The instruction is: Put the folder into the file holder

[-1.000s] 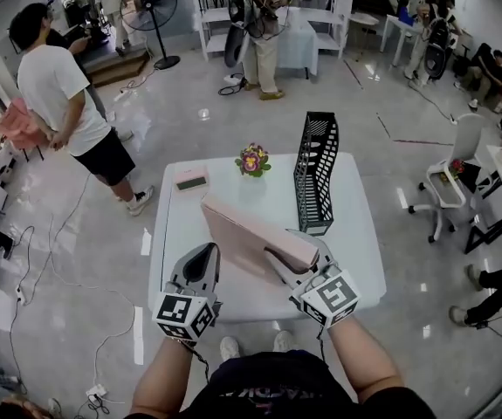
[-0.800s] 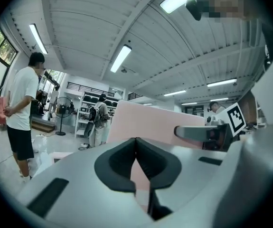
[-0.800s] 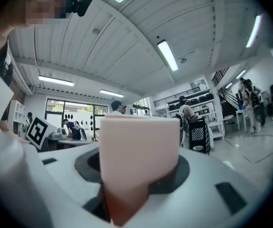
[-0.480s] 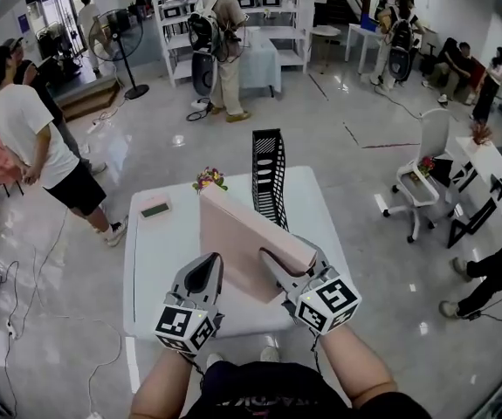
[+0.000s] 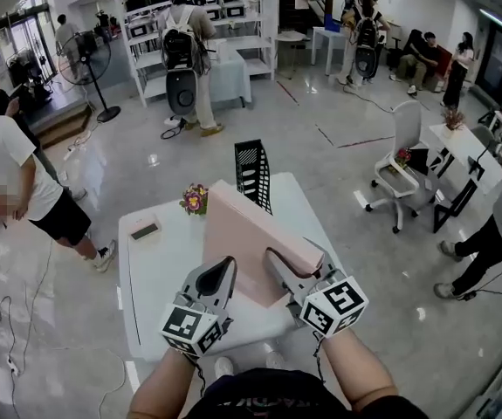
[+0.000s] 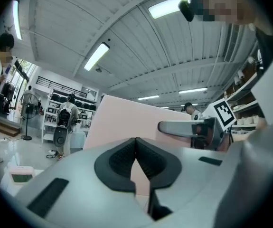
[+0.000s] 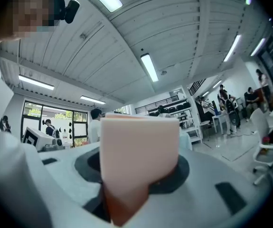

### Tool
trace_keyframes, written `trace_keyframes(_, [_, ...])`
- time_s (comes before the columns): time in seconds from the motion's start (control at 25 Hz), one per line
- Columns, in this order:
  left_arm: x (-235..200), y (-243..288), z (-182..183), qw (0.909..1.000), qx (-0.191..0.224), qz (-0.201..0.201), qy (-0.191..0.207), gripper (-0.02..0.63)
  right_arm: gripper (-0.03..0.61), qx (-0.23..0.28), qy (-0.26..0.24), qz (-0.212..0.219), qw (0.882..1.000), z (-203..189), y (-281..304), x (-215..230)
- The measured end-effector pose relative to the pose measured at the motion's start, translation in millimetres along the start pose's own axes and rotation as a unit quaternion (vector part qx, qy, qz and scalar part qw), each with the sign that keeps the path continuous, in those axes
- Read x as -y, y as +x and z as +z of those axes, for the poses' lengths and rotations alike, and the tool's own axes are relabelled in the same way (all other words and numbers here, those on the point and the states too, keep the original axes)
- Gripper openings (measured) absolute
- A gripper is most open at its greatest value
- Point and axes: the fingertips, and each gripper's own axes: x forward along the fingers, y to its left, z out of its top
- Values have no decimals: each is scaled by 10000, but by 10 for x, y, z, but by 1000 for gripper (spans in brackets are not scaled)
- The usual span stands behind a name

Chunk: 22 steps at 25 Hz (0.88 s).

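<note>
Folder: the pink folder [image 5: 242, 234] is off the desk [image 5: 150, 273], tilted, in the centre of the head view; its top corner sits just below the file holder in the frame, and it is not in the holder.
File holder: the black mesh file holder [image 5: 252, 175] stands upright at the far edge of the desk, upper centre of the frame; no folder shows in its slots.
Right gripper: the right gripper [image 5: 296, 264] has its fingers spread wide round the folder's thick near edge, pads pressing on it; it alone carries the folder.
Left gripper: the left gripper [image 5: 222, 273] has its fingers fully together with nothing between them; its tip sits at the folder's lower left face, and I cannot tell whether it touches.
Other things: a small flower pot [image 5: 194, 199] and a flat card-like object [image 5: 145, 231] lie on the desk's left part, clear of the holder.
Done: the folder is gripped and lifted.
Left to do: by my judgement, bring it over the holder, line its edge up with a slot, lower it in and let go.
Progress: roughly the first half.
</note>
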Motion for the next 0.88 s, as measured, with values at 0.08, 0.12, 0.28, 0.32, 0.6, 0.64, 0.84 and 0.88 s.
trace_keyframes(0.08, [-14, -18, 47, 9998, -9, -203, 7, 3, 201, 50, -5, -205, 9998, 56, 7, -47])
trace_keyframes(0.12, [-22, -30, 69, 9995, -6, -301, 18, 3, 201, 79, -23, -311, 9995, 87, 7, -70])
trace_keyframes(0.28, [-91, -75, 150, 9980, 47, -627, 15, 3, 201, 210, -120, -742, 9970, 207, 37, -148])
trace_keyframes(0.32, [-103, -81, 161, 9975, 50, -699, -9, 3, 201, 232, -154, -859, 9959, 233, 44, -161])
trace_keyframes(0.6, [-95, -135, 99, 9926, 30, -1201, -171, 3, 201, 366, -412, -1684, 9842, 364, -46, -216])
trace_keyframes(0.64, [-86, -146, 96, 9916, 26, -1276, -188, 3, 201, 389, -432, -1807, 9818, 388, -72, -220])
trace_keyframes(0.84, [-78, -191, 82, 9874, -18, -1559, -264, 3, 201, 487, -548, -2315, 9701, 507, -134, -216])
trace_keyframes(0.88, [-83, -206, 67, 9866, -29, -1607, -269, 3, 201, 504, -580, -2411, 9675, 518, -138, -217])
